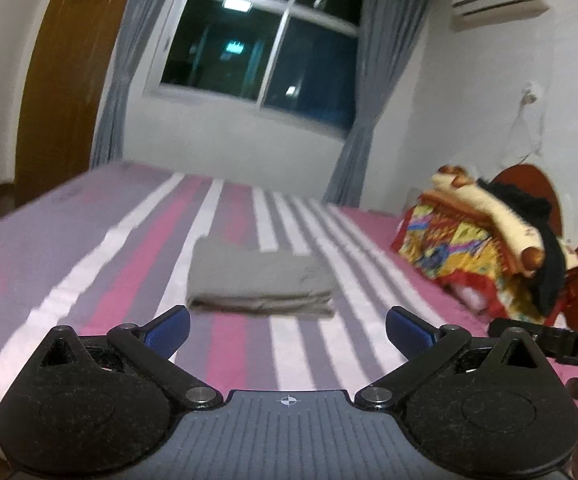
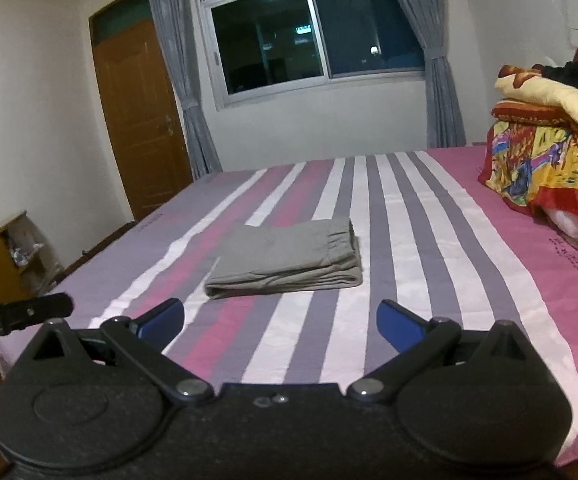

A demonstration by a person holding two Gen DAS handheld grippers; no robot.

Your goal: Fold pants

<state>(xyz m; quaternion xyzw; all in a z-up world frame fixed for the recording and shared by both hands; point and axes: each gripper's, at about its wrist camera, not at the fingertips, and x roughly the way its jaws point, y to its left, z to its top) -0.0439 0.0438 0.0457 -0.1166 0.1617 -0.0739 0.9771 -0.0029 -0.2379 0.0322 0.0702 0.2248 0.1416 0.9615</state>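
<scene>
Grey pants (image 1: 261,278) lie folded into a compact rectangle on the striped bed (image 1: 89,264), seen in both views (image 2: 289,258). My left gripper (image 1: 287,332) hovers open above the near part of the bed, short of the pants, with nothing between its blue pads. My right gripper (image 2: 280,322) is also open and empty, held back from the near edge of the pants. The elastic waistband shows at the right end of the fold in the right wrist view. The other tool's black body shows at each view's side edge.
A heap of colourful blankets (image 2: 549,152) with a black garment on top sits at the bed's right by a red headboard (image 1: 529,188). Window with grey curtains (image 2: 309,32) behind, wooden door (image 2: 137,120) left, a low shelf (image 2: 1,256) by the wall.
</scene>
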